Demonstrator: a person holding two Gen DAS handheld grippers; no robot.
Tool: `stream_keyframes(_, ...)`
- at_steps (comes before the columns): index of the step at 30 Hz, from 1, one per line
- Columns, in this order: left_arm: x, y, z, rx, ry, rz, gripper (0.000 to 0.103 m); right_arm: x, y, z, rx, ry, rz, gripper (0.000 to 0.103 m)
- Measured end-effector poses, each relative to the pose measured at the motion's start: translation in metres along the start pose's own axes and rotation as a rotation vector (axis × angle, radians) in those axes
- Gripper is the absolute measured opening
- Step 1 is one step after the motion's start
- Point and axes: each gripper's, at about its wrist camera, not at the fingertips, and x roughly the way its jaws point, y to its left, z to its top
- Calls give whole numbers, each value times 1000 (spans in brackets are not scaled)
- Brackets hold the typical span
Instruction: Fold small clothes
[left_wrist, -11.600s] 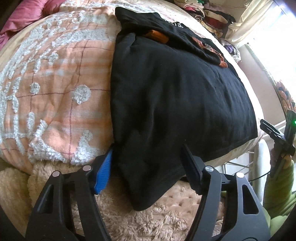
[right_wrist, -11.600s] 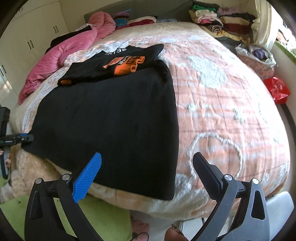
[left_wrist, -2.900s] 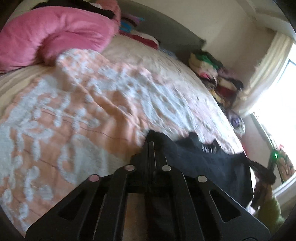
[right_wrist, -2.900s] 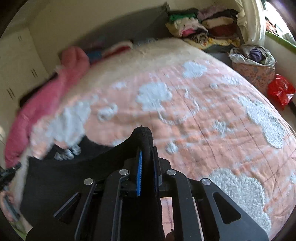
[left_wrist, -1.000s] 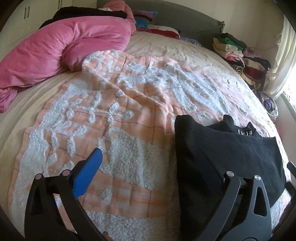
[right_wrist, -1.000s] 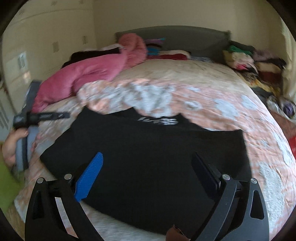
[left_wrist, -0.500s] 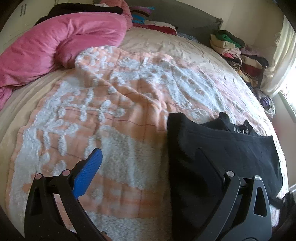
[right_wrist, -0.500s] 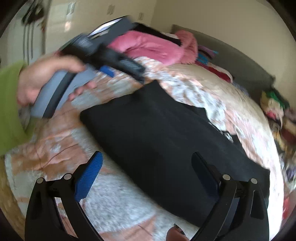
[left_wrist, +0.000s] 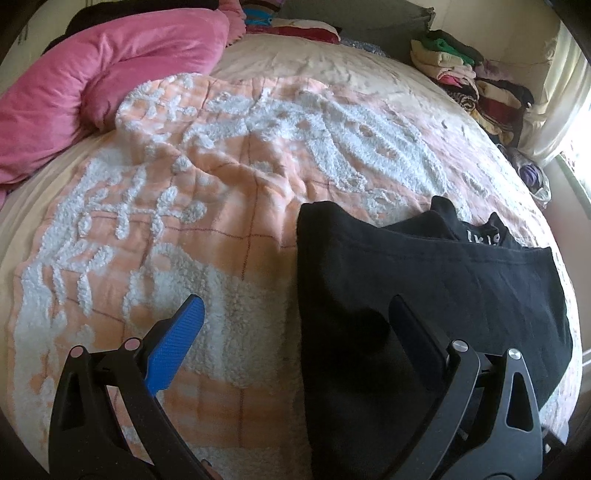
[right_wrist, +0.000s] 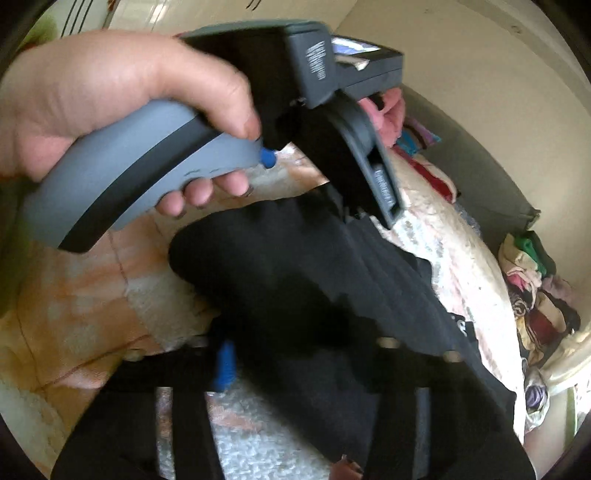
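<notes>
Judging from the blur, the right gripper (right_wrist: 295, 354), just closing, could not be confirmed clenched on the black T-shirt (left_wrist: 424, 295) atop the bedspread (left_wrist: 221, 192); only one layer could be caught, spoiling the fold. The left gripper (left_wrist: 295, 325) was released.

Bare blanket (left_wrist: 221, 206) left of black garment (left_wrist: 424, 280); pink duvet (left_wrist: 92, 74) blocks far-left corner

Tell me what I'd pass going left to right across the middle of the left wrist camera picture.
Pink duvet → peach-and-white fleece blanket → folded black garment → stack of folded clothes at the far right.
</notes>
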Motion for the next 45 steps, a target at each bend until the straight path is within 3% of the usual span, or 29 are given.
stream_keyframes(7,-14,-28,6,-28,6,-144,93,-38,-37,-7,165,-131,-2,14)
stream_keyframes(9,-19,-43,8,-23,0,-177,89,-51,-48,-12,214,-167,-23,9)
stream_keyframes(11,-23,-62,10,-21,-2,-201,62,-66,-60,-20,267,-192,-51,8)
stream_keyframes(12,-26,-70,11,-18,-12,-206,56,-72,-66,-25,297,-202,-62,8)
stream_keyframes(13,-30,-83,13,-7,-26,-211,43,-79,-75,-31,338,-216,-77,7)
stream_keyframes(14,-33,-92,14,3,-38,-215,35,-86,-81,-37,364,-224,-89,7)
stream_keyframes(17,-42,-122,19,19,-68,-244,29,-105,-101,-57,458,-256,-127,7)
stream_keyframes(28,-47,-250,22,168,-71,-305,24,-156,-143,-132,696,-311,-231,7)
stream_keyframes(34,-27,-309,14,220,-17,-339,22,-156,-164,-177,812,-255,-250,7)
stream_keyframes(35,-25,-318,12,229,-7,-354,16,-156,-166,-187,847,-242,-250,7)
stream_keyframes(39,-18,-348,3,278,19,-362,15,-155,-171,-225,1008,-203,-217,7)
stream_keyframes(40,-14,-352,0,280,39,-377,17,-153,-173,-235,1055,-196,-188,7)
stream_keyframes(43,-13,-347,-8,271,52,-406,52,-142,-181,-258,1174,-148,-109,7)
stream_keyframes(45,-21,-335,-13,272,30,-388,53,-138,-179,-272,1249,-126,-55,11)
